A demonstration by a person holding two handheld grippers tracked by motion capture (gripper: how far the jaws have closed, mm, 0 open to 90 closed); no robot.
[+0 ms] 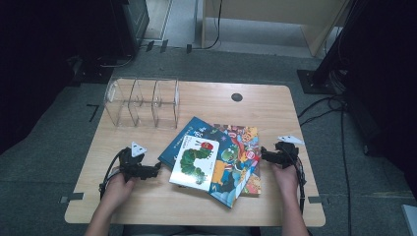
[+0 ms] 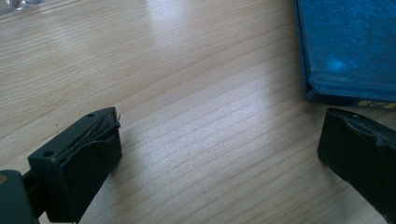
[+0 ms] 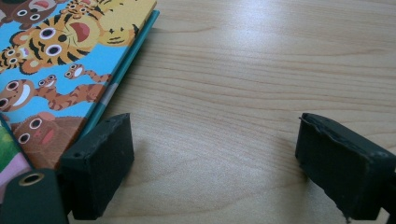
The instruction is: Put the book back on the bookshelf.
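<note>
Now three books (image 1: 216, 162) lie stacked between two open, empty grippers (image 1: 156, 170) (image 1: 262, 153).

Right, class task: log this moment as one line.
left gripper: open, empty | right gripper: open, empty | books: stacked, untouched | clear organizer: empty

You get a dim, soft high view; overhead glare streaks the tabletop (image 2: 187, 70) (near jaws blurred) in both gripper views.
</note>
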